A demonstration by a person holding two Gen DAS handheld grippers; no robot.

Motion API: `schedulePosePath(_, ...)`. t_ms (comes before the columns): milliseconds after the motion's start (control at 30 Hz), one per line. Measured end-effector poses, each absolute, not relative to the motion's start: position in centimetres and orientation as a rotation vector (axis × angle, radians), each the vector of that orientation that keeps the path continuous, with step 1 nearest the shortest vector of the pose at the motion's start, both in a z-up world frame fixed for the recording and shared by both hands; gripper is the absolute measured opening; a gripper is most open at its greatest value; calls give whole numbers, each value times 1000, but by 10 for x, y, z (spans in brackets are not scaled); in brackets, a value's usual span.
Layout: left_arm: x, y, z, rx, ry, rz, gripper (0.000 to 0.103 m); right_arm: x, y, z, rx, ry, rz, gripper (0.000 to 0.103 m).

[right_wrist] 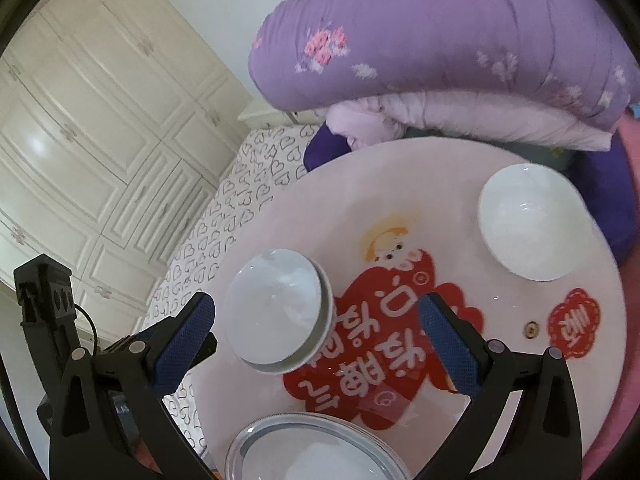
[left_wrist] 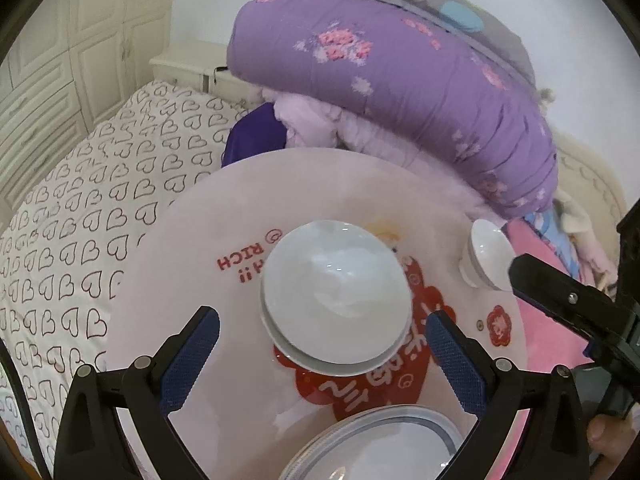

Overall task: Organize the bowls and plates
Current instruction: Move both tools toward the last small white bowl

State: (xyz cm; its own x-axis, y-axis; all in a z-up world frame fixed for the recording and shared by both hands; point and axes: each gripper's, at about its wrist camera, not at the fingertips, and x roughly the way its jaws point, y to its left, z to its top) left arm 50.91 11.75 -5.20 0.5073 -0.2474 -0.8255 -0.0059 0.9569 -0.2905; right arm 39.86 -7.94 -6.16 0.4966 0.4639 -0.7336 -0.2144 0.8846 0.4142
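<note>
Soft, even indoor light; glare on the wardrobe (right_wrist: pixel 38 145); fisheye bending and dark vignette at edges.

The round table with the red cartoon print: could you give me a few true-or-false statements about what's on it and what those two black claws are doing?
1. Both claws are open and hold nothing. True: the left gripper and right gripper are both spread wide.
2. The stacked bowls sit upside down. False: they stand upright, nested in each other.
3. A single white bowl stands apart from the stack. True.
4. The table stands on a bare floor. False: it rests on a bed, beside a purple quilt.
5. The plates are black. False: they are pale with a grey rim.
</note>
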Motion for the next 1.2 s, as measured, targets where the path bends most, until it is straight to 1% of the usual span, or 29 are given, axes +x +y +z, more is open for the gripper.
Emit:
schedulePosePath(467,483,83,-23,-232,968,-213,102,362,-152,-26,295,853,348,103)
schedulePosePath(733,479,49,-13,-190,937,-276,102,349,-205,-20,297,793,243,103)
schedulePosePath(967,508,1,-30,-145,978,-315,102,362,-254,-43,337,829,134,103)
schedulePosePath(1200,562,-49,-71,-120,1064,-294,102,393,-278,-74,358,904,97,103)
